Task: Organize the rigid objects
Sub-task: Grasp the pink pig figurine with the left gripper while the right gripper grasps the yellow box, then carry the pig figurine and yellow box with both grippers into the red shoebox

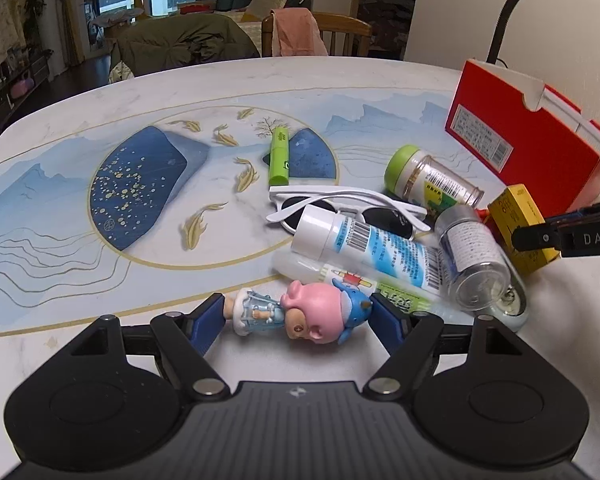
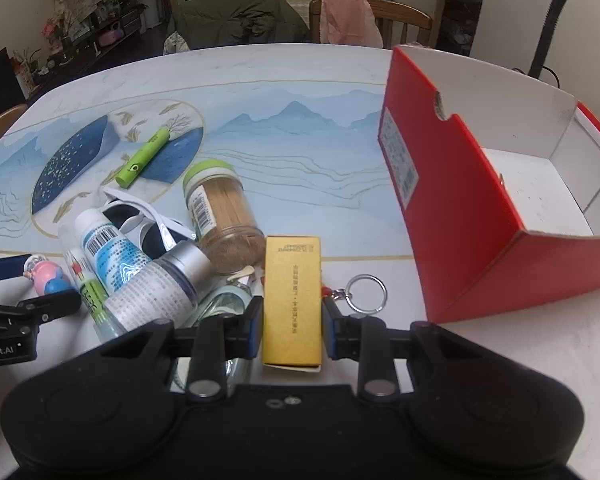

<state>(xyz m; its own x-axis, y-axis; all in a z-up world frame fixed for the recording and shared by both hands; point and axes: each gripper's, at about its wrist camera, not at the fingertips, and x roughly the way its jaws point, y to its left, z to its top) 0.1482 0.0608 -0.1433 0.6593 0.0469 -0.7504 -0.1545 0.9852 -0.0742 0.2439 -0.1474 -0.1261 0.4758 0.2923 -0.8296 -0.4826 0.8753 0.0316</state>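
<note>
The left gripper (image 1: 296,316) clasps a pink-headed figurine (image 1: 296,314) lying at the table's (image 1: 340,76) near edge, while the right gripper (image 2: 292,326) pinches a yellow box (image 2: 292,300) beside the red box (image 2: 460,208). Beyond the clutter, the painted tabletop lies bare towards a wooden chair (image 1: 340,36).

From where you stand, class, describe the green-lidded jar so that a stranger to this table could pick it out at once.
Start at the red box on the right of the table and look left to the heap of bottles. At the heap's far edge the green-lidded jar lies on its side beside the white sunglasses. It alone is clear, packed with pale wooden sticks.
</note>
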